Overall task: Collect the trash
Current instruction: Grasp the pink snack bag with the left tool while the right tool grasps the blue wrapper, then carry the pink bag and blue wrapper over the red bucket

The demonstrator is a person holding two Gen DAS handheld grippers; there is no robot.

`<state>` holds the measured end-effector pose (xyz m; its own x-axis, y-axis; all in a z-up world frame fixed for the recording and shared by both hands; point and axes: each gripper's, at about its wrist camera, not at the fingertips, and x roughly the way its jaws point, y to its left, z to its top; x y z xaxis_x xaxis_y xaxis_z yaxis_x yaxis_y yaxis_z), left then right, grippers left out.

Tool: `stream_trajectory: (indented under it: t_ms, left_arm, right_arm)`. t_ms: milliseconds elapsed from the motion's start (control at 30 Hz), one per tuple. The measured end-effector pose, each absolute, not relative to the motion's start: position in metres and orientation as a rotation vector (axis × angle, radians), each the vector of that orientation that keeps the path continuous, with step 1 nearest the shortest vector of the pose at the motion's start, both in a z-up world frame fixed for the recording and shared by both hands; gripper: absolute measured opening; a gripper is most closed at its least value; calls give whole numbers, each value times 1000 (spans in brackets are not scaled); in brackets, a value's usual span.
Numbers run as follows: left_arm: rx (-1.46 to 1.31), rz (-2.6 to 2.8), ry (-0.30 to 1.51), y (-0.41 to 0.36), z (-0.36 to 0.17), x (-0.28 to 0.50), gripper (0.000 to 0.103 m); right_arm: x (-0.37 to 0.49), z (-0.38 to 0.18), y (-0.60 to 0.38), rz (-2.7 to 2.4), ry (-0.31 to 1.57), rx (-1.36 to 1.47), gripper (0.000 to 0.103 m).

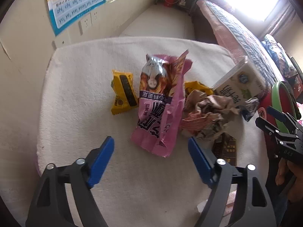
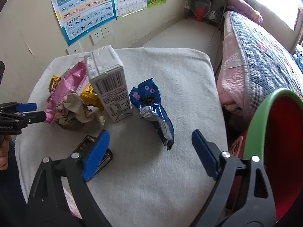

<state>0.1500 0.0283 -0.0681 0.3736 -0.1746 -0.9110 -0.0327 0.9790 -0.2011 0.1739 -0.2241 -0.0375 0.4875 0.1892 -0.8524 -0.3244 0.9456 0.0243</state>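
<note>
Trash lies on a white towel-covered cushion (image 1: 79, 94). A pink snack bag (image 1: 161, 102) lies in the middle. Its near end sits between the blue fingers of my left gripper (image 1: 150, 139), which is open and not touching it. Beside the bag are a yellow wrapper (image 1: 123, 92), crumpled brown paper (image 1: 206, 113) and an upright milk carton (image 2: 108, 83). My right gripper (image 2: 149, 132) is open above the tail of a blue wrapper (image 2: 151, 102). A dark flat packet (image 2: 89, 141) lies partly behind its left finger.
A red bin with a green rim (image 2: 261, 117) stands at the cushion's right edge. Behind it is a bed with a quilt (image 2: 265, 56). A wall with posters (image 2: 85, 9) and sockets runs behind the cushion. A second yellow wrapper (image 2: 90, 94) is under the paper.
</note>
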Motion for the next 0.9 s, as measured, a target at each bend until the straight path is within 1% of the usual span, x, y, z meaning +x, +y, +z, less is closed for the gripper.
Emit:
stream_trajectory:
  t_ms: [33, 67, 167, 233, 300, 333, 367, 400, 433, 500, 567, 600, 900]
  left_arm:
    - [-199, -93, 1192, 28, -70, 151, 70]
    - [-200, -97, 1201, 27, -73, 153, 64]
    - [-200, -102, 1208, 28, -78, 158, 57]
    - [-199, -104, 1212, 28, -81, 160, 53]
    - [-193, -109, 1221, 26, -86, 160, 47]
    - [-189, -112, 1222, 25, -88, 159, 43]
    - [-182, -110, 1220, 24, -90, 157, 42]
    - [-180, -108, 1215, 24, -90, 156, 40]
    - [-178, -105, 1209, 23, -89, 154, 37]
    - [-184, -102, 1201, 25, -87, 153, 34]
    - [-179, -101, 1192, 26, -84, 151, 27]
    - [-174, -102, 1186, 25, -82, 150, 26]
    - [-163, -106, 1148, 21, -65, 133, 24]
  right_arm:
    - [176, -40, -224, 314, 1020, -149, 83]
    - [178, -42, -223, 314, 1024, -150, 83]
    - [185, -48, -223, 312, 1037, -146, 83]
    - [190, -53, -223, 308, 1047, -144, 79]
    - [194, -59, -223, 310, 1062, -129, 71]
    - [196, -61, -224, 313, 1068, -123, 68]
    - [198, -63, -223, 314, 1073, -124, 58]
    - [198, -65, -223, 310, 1076, -126, 44]
    - [198, -67, -224, 306, 1078, -126, 38]
    - [197, -69, -225, 299, 1082, -128, 14]
    - [193, -68, -225, 300, 1079, -132, 8]
    - [191, -67, -226, 300, 1075, -130, 6]
    - [163, -47, -245, 292, 1042, -69, 5]
